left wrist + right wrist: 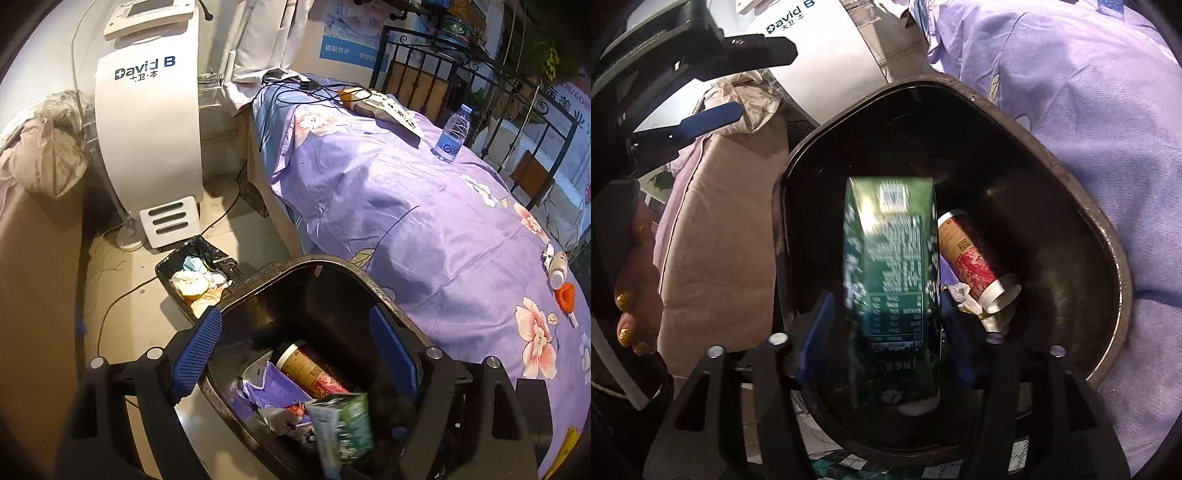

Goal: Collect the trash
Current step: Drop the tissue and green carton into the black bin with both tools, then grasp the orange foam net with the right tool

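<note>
A black trash bin (pixel 332 260) (pixel 1108 229) stands beside the bed. Inside lie a red and brown paper cup (pixel 310 369) (pixel 971 258), a purple wrapper (pixel 273 387) and crumpled bits. A green carton (pixel 890 266) (pixel 347 424), blurred, hangs in the bin's mouth between the pads of my right gripper (pixel 886 301), which stand open and clear of its sides. My left gripper (pixel 295 317) is open over the bin's rim with nothing between its fingers. On the bed lie a small pale bottle (pixel 557 266) and an orange net wrap (pixel 565 295).
The bed wears a purple floral sheet (pixel 406 192), with a water bottle (pixel 452 134), cables and papers at its far end. A second lined bin (pixel 195 273), full of rubbish, sits on the floor by a white machine (pixel 147 129). A hand (pixel 628 314) holds the left gripper.
</note>
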Demonstrator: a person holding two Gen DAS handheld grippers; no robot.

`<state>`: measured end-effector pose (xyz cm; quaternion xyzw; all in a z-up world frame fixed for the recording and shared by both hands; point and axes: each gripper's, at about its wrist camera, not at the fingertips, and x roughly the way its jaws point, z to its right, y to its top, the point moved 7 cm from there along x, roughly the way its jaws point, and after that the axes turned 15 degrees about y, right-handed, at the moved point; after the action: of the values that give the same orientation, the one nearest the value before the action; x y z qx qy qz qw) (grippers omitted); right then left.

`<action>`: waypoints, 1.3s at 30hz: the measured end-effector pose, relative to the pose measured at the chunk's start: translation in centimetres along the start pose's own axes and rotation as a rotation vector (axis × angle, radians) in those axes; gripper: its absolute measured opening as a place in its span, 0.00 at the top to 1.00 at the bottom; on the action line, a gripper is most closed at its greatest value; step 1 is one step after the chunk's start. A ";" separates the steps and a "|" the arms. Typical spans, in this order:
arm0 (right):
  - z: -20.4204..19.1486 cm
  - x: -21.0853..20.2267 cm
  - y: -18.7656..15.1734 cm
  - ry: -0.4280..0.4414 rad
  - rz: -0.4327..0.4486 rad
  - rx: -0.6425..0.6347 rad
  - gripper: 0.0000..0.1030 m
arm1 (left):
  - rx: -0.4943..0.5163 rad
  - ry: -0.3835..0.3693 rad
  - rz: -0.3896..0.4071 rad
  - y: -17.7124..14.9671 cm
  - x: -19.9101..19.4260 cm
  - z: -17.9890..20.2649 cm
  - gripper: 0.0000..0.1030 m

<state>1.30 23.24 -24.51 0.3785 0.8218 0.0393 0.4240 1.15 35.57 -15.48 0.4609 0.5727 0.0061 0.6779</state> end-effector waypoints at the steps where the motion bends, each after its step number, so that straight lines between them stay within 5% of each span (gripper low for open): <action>1: -0.1 -0.1 0.0 0.000 0.010 -0.006 0.27 | 0.003 -0.002 -0.001 -0.1 0.1 0.1 0.22; 10: -0.7 -3.9 -0.6 0.029 0.129 -0.010 0.27 | 0.027 -0.035 -0.009 -0.3 0.2 1.9 0.22; 19: -0.6 -12.2 -1.1 -0.058 0.337 -0.017 0.26 | 0.101 -0.099 -0.005 -0.3 -0.5 6.3 0.22; 33: 6.8 -29.9 -6.5 -0.187 0.637 0.223 0.26 | 0.471 -0.334 0.005 -4.5 -4.2 22.7 0.20; 39: 13.3 -38.2 -8.0 -0.299 0.670 0.330 0.26 | 0.597 -0.448 -0.014 -6.0 -5.8 29.7 0.18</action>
<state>19.77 -10.91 -10.58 0.6901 0.5774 -0.0124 0.4362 19.25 10.66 -17.16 0.6242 0.3898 -0.2667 0.6223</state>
